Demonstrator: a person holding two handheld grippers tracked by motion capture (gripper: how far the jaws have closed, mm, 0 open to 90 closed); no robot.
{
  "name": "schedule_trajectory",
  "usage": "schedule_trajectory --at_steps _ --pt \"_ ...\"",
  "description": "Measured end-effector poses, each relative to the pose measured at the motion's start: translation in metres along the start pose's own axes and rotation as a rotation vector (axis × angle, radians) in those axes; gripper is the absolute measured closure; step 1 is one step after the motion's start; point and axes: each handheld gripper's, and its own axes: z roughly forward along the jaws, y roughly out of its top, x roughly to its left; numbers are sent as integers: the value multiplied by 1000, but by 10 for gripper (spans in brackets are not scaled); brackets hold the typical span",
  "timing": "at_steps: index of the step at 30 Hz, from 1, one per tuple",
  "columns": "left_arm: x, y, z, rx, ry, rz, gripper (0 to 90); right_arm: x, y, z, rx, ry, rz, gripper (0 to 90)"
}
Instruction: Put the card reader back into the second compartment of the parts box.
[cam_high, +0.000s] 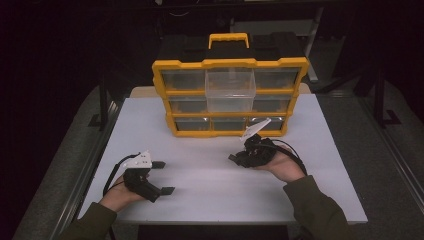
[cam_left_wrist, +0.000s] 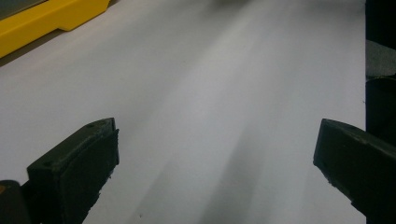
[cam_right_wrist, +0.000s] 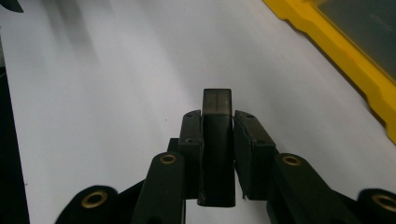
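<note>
My right gripper (cam_right_wrist: 217, 122) is shut on a small dark rectangular block (cam_right_wrist: 217, 99), whose end sticks out past the pads. In the high view this right gripper (cam_high: 235, 158) is held just above the white table (cam_high: 200, 200), in front of the organizer and pointing left. A yellow-framed drawer organizer (cam_high: 230, 97) with clear drawers stands at the back of the table. Its top middle drawer (cam_high: 230, 86) is pulled out toward me. My left gripper (cam_high: 164, 177) rests low at the front left, jaws wide apart. Nothing lies between the jaws of the left gripper (cam_left_wrist: 215, 140).
The organizer's yellow base edge (cam_right_wrist: 336, 44) runs along the right of the right gripper view, and a corner of the organizer base (cam_left_wrist: 46, 21) shows at the top left of the left gripper view. Dark floor and metal frame rails surround the table.
</note>
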Motion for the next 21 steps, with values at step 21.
schedule_trajectory --at_steps 21 --pt "0 0 0 2 9 -8 0 -22 -1 -55 -8 -47 21 722"
